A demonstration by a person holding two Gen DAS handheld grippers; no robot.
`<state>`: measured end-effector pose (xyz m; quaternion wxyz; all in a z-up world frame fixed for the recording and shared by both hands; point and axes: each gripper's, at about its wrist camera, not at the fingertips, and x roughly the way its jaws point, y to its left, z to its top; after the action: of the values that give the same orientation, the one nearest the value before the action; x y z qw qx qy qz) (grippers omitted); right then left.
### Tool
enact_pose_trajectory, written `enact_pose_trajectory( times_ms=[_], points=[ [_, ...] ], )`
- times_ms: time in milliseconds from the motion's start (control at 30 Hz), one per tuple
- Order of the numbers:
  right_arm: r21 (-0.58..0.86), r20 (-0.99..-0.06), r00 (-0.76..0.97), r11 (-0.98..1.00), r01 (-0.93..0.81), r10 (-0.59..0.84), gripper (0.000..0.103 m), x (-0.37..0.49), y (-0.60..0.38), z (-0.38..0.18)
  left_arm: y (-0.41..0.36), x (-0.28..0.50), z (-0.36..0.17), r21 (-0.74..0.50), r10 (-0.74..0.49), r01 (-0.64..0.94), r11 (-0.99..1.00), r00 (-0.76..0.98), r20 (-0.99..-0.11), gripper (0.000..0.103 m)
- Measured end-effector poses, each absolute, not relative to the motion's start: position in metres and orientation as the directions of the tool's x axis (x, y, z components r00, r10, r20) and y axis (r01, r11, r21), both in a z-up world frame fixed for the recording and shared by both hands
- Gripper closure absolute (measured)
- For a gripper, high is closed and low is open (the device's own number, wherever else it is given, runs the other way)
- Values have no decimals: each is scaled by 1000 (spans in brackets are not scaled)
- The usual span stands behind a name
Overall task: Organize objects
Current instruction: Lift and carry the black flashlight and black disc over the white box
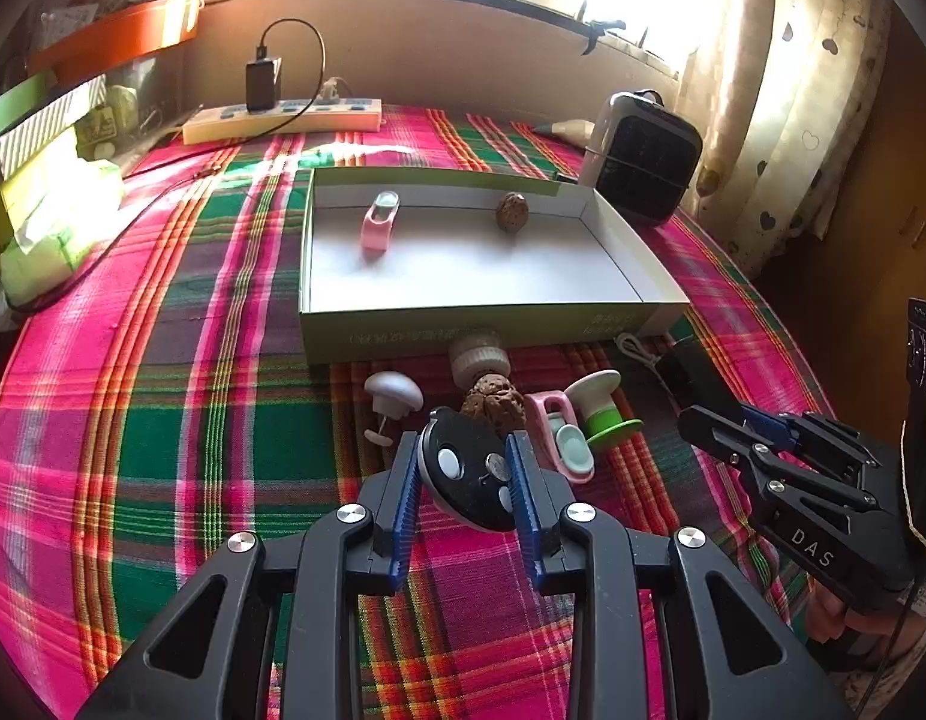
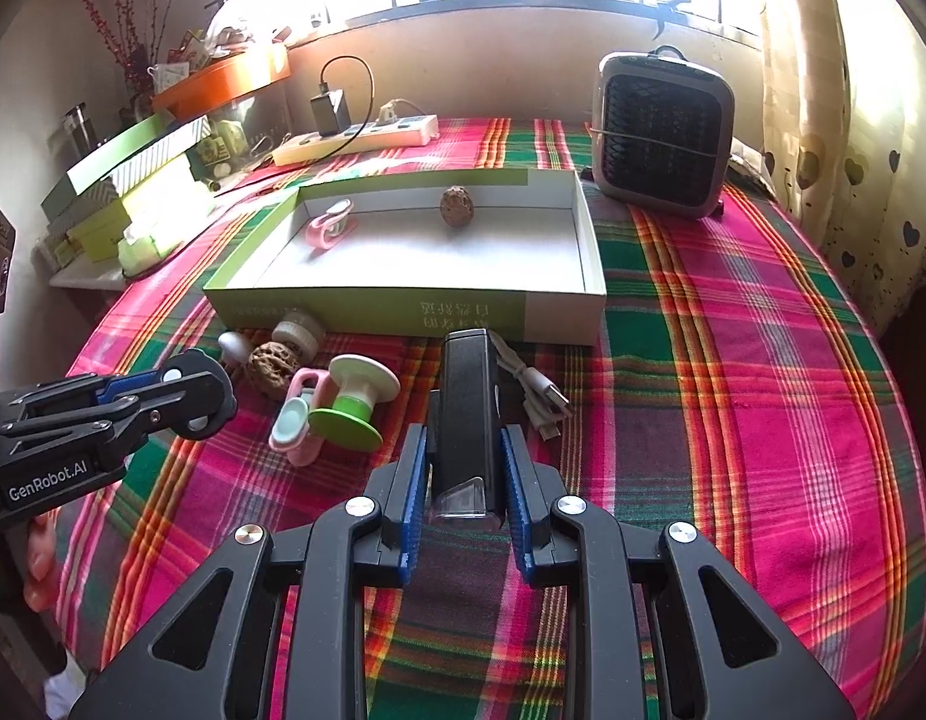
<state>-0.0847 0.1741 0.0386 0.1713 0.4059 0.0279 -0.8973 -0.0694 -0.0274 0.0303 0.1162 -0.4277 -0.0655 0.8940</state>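
Note:
My left gripper [image 1: 466,483] is shut on a black oval remote [image 1: 463,468] with pale buttons, just above the plaid cloth. My right gripper [image 2: 466,474] is shut on a black bar-shaped device [image 2: 466,408] with a clear end. The open white box [image 1: 637,291] holds a pink clip [image 1: 379,222] and a walnut [image 1: 512,211]. In front of the box lie a second walnut [image 1: 490,405], a pink clip [image 1: 562,435], a green and white spool [image 1: 604,411], a white mushroom knob [image 1: 393,397] and a ribbed white cap [image 1: 480,357].
A grey cable [image 2: 532,390] lies right of the black device. A small fan heater [image 2: 664,135] stands behind the box at right. A power strip [image 2: 355,141] with a charger lies at the back. Stacked green boxes [image 2: 133,198] stand left. A curtain [image 2: 841,120] hangs right.

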Motion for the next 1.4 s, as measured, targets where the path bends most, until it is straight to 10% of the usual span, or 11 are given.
enact_pose_trajectory(
  times_ms=[1400],
  points=[
    [40, -743, -612, -932, 361, -269, 78, -190, 151, 75, -16, -178, 58, -170, 265, -209, -963, -619, -739, 77]
  ],
)
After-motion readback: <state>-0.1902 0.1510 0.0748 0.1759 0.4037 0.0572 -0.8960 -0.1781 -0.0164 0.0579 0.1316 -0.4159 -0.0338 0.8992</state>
